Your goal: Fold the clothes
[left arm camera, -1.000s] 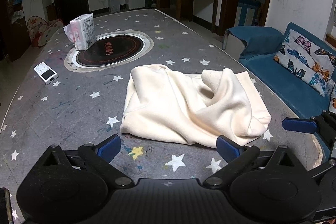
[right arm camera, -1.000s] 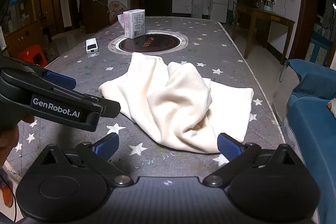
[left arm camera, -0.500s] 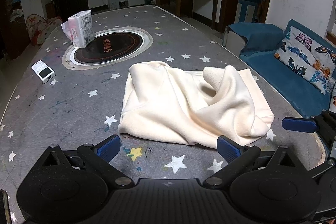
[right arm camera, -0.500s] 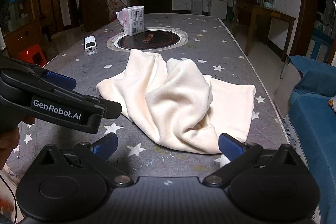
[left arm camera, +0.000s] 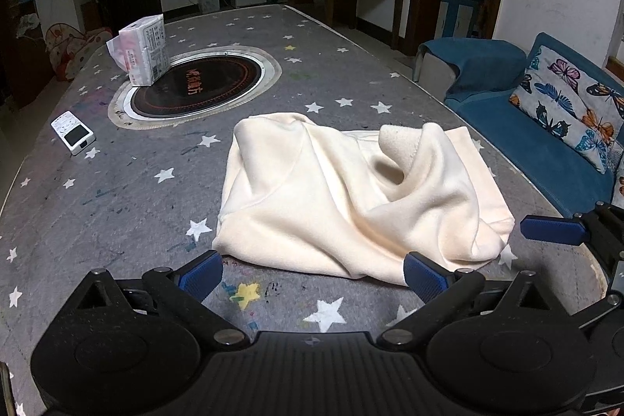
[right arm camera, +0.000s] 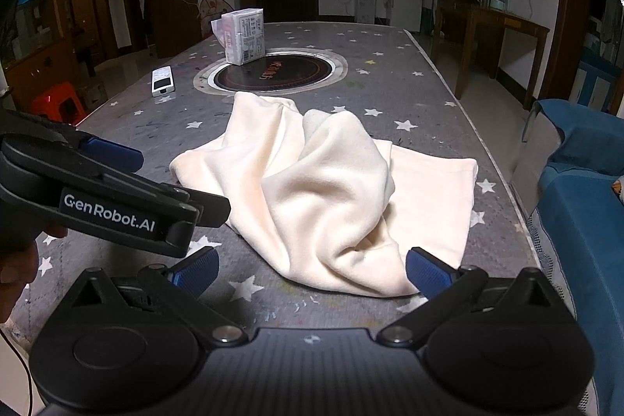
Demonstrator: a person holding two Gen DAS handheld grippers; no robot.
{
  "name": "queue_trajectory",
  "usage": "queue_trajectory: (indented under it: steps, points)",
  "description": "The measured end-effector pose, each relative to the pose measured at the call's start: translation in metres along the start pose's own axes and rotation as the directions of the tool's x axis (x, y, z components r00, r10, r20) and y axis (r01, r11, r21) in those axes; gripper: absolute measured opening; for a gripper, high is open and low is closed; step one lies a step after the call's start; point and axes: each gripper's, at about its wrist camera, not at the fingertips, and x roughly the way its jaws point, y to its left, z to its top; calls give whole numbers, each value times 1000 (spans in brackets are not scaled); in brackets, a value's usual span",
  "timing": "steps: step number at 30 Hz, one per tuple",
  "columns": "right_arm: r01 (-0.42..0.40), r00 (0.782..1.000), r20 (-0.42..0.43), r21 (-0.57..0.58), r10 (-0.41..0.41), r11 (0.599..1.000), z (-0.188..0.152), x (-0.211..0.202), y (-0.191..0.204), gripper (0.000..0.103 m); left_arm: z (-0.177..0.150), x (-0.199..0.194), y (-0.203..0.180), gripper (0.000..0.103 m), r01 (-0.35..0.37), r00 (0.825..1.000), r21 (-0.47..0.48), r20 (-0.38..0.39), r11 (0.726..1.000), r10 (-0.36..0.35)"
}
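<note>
cloth: one crumpled cream fleece garment (left arm camera: 351,197) in a heap on the grey star-print table (left arm camera: 117,190), near its front edge
left gripper (left arm camera: 312,275): fingers spread wide, holding nothing, just short of the cloth
right gripper (right arm camera: 312,269): same deal, fingers apart and empty
other stuff: one white tissue pack (left arm camera: 142,49), one white remote (left arm camera: 73,132), one round black inset hob (left arm camera: 195,84), probably induction, print too blurry
</note>
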Motion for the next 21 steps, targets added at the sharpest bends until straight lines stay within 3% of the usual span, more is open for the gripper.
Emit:
queue_trajectory:
  steps: [21]
  points:
    - [-14, 1000, -4, 0, 14, 1000, 17, 16, -9, 103, 21, 17, 10, 101, -13, 1000, 2, -11, 1000, 13]
